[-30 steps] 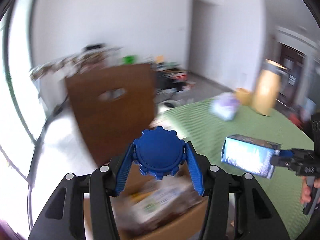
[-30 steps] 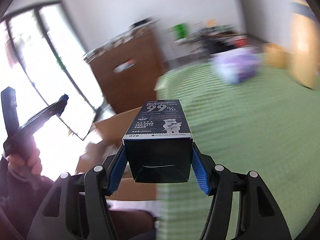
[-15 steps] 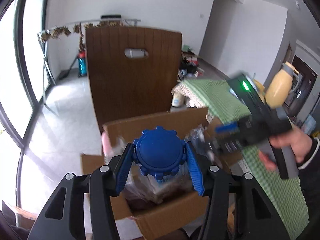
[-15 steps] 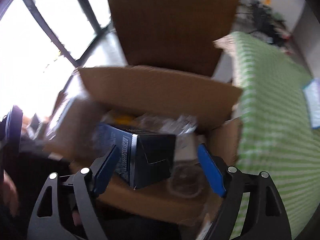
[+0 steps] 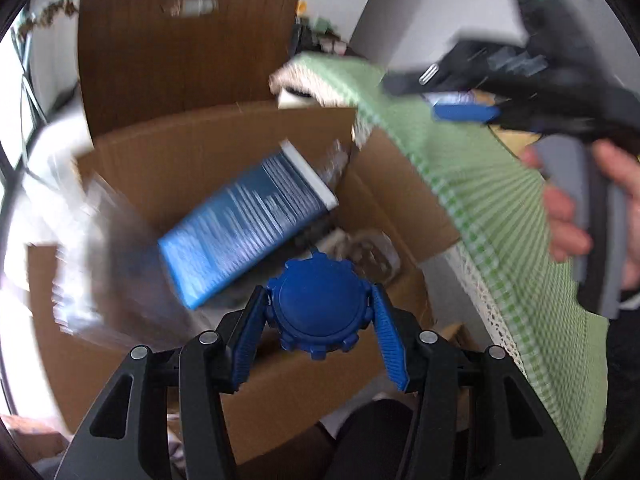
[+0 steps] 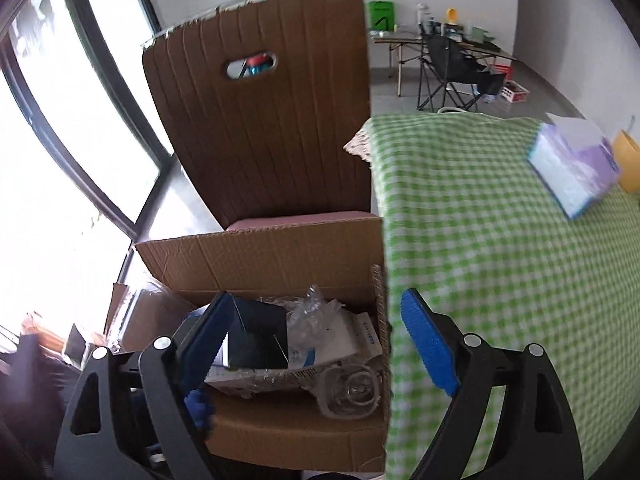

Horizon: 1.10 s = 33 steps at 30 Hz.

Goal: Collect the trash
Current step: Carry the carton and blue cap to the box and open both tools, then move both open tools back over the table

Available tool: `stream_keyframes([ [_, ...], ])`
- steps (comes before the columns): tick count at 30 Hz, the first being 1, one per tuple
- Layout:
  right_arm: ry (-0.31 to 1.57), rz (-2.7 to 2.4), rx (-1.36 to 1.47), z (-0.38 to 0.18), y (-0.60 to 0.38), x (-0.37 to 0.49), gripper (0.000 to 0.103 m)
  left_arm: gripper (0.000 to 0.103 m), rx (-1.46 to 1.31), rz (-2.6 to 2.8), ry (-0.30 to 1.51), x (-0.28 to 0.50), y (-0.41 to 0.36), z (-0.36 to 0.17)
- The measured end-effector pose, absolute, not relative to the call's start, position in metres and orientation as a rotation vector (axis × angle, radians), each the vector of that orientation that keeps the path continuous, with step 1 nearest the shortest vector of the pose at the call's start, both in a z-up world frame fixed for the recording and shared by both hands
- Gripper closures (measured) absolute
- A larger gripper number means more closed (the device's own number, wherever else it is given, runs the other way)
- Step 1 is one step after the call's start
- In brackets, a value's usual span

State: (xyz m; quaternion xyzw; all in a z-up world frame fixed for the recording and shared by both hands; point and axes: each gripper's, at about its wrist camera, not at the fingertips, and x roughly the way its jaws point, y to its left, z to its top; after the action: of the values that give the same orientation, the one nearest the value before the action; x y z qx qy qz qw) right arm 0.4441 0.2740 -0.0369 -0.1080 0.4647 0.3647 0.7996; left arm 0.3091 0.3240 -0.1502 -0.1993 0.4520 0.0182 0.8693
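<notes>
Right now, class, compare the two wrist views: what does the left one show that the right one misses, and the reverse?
Only the left wrist view shows the blue cap gripped in the left claw, and the person's hand holding the right tool.

Only the right wrist view shows the open, empty right claw, the purple tissue box on the cloth, and the folding chair.

Both show the cardboard box of trash, the dark blue carton inside it, the brown chair back and the green checked tablecloth.

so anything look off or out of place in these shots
Nothing looks damaged or spilled. The blue carton lies tilted on the trash in the cardboard box. The left claw holds a blue cap; the right claw is open.
</notes>
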Motion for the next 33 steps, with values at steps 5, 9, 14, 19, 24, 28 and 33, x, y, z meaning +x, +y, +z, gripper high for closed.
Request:
stream_keyframes([
  [5, 0.977, 0.765, -0.224, -0.027, 0.246, 0.431, 0.021, 0.053, -0.424, 0.020, 1.008, 0.343, 0.315, -0.183],
  [9, 0.971, 0.770, -0.233, -0.029, 0.235, 0.424, 0.021, 0.052, -0.420, 0.036, 1.082, 0.373, 0.308, -0.213],
  [14, 0.955, 0.770, -0.264, -0.025, 0.222, 0.412, 0.021, 0.045, -0.465, 0.037, 1.081, 0.378, 0.309, -0.214],
  [19, 0.980, 0.776, -0.267, -0.030, 0.222, 0.411, 0.021, 0.035, -0.450, 0.048, 1.036, 0.368, 0.311, -0.197],
  [24, 1.006, 0.790, -0.245, -0.036, 0.225, 0.410, 0.021, 0.035, -0.467, 0.073, 0.998, 0.353, 0.320, -0.174],
  [28, 1.017, 0.791, -0.243, -0.034, 0.226, 0.408, 0.021, 0.034, -0.453, 0.094, 0.926, 0.338, 0.329, -0.135],
  [33, 0.973, 0.796, -0.241, -0.011, 0.228, 0.398, 0.021, 0.030, -0.393, 0.242, 0.802, 0.306, 0.346, -0.073],
])
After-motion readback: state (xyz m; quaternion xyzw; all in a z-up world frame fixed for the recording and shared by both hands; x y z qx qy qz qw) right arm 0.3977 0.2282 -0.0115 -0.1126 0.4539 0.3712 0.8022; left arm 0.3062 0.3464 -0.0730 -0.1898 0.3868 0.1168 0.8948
